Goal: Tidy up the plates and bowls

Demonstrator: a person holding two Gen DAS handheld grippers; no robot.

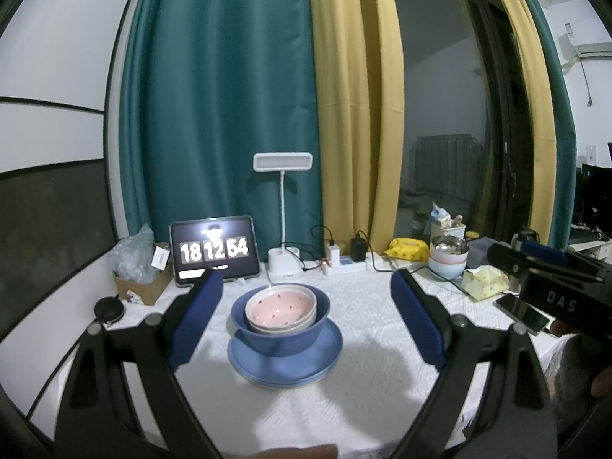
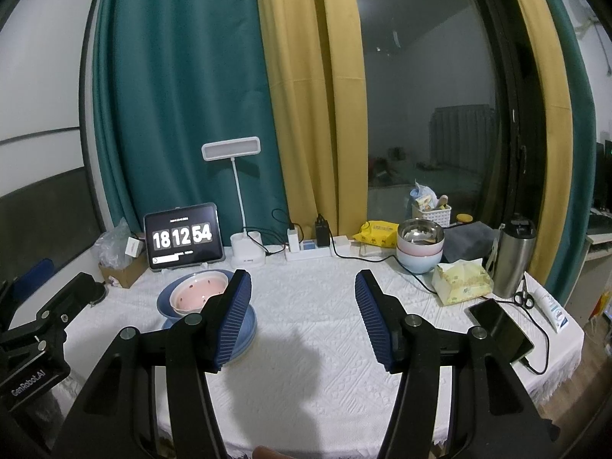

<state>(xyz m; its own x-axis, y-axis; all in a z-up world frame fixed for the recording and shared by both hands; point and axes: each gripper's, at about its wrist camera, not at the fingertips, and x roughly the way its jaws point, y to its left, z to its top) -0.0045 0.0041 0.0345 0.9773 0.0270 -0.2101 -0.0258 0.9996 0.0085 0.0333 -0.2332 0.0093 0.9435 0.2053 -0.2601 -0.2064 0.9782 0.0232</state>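
Dish stack sits on the white-clothed counter, toward its left half, in front of the tablet clock. Bottom layer: blue plates, lying flat, rims level. On them a dark blue bowl, upright, mouth up. Nested inside it a pink spotted bowl, also mouth up but tilted, its rim higher toward the back; a pale rim of at least one more bowl shows just under it. Round pieces, so no long axis; the stack's axis runs vertical.

Left gripper: jaws spread wide, nothing between the pads. The stack lies ahead of it, centred in the gap between the two blue fingers, apart from both.

Right gripper: jaws spread, narrower than the left pair, holding nothing. Only bare cloth lies between the fingers. In the right wrist view the stack sits to the left, partly hidden behind the left finger.

Second stack at the back right of the counter: a steel bowl nested in pastel bowls, all mouth up, just beside a yellow tissue pack. Near it: steel tumbler, phone on a cable, scissors. White desk lamp and power strip along the back edge.
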